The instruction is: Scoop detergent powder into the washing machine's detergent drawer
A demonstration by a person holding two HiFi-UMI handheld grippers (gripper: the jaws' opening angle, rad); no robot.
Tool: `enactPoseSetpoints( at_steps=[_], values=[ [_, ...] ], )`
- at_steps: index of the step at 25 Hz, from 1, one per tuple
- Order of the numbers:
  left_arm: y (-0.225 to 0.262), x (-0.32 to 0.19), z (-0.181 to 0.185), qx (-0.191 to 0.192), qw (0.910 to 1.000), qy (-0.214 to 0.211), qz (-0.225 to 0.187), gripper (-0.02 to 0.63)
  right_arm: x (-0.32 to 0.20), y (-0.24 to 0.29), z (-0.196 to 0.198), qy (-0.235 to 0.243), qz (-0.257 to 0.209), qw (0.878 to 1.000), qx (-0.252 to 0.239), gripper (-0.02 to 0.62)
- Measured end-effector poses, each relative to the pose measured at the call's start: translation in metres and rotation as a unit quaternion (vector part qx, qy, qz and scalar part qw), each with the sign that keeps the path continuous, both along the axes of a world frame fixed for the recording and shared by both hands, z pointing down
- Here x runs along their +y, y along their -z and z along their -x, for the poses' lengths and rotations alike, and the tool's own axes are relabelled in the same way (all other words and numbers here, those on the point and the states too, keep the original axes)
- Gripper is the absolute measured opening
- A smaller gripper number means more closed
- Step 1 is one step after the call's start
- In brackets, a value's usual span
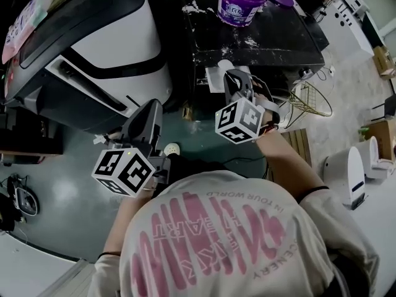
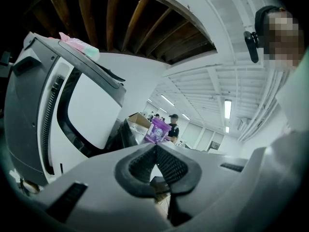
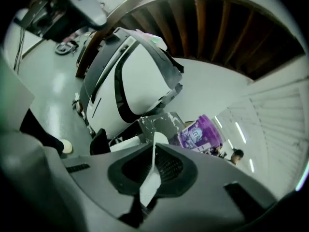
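White scoop (image 3: pixel 150 180) in your right gripper (image 1: pixel 234 80), left gripper (image 1: pixel 150 113) empty.
Your right jaws are pressed together on the thin handle of the scoop, close to the front edge of the dark table (image 1: pixel 284 39). The purple detergent tub (image 1: pixel 241 2) stands open at the far side of that table, well apart, with powder (image 1: pixel 250 42) spilled near it. Your left jaws are closed on nothing, beside the washing machine (image 1: pixel 93 42).

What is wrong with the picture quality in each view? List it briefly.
Head view: dim overall, the washing machine half in shadow. Left gripper view: fisheye bends straight lines, strip lights glare. Right gripper view: tilted and curved; the white scoop in the jaws looks soft.
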State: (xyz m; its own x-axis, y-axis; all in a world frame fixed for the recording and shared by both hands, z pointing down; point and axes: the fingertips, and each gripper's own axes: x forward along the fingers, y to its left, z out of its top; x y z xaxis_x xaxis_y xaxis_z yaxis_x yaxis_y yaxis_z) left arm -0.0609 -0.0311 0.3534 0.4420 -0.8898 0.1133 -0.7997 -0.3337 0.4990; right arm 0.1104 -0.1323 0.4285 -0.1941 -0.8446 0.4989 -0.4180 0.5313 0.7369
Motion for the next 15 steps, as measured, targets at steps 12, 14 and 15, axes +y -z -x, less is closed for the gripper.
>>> enactPoseSetpoints(
  at_steps=[12,14,15],
  values=[
    [-0.009,-0.013,-0.032,-0.008,0.9994,-0.032,0.004,0.001,0.005,-0.012,-0.023,-0.141,0.145,0.938,-0.281,0.008],
    [-0.01,-0.014,-0.035,-0.008,0.9994,-0.035,0.005,0.0,0.007,-0.014,-0.025,-0.152,0.159,0.923,-0.316,0.008],
    [-0.011,-0.015,-0.037,-0.008,0.9993,-0.037,0.005,0.0,0.009,-0.013,-0.026,-0.156,0.165,0.915,-0.333,0.008]
  ],
)
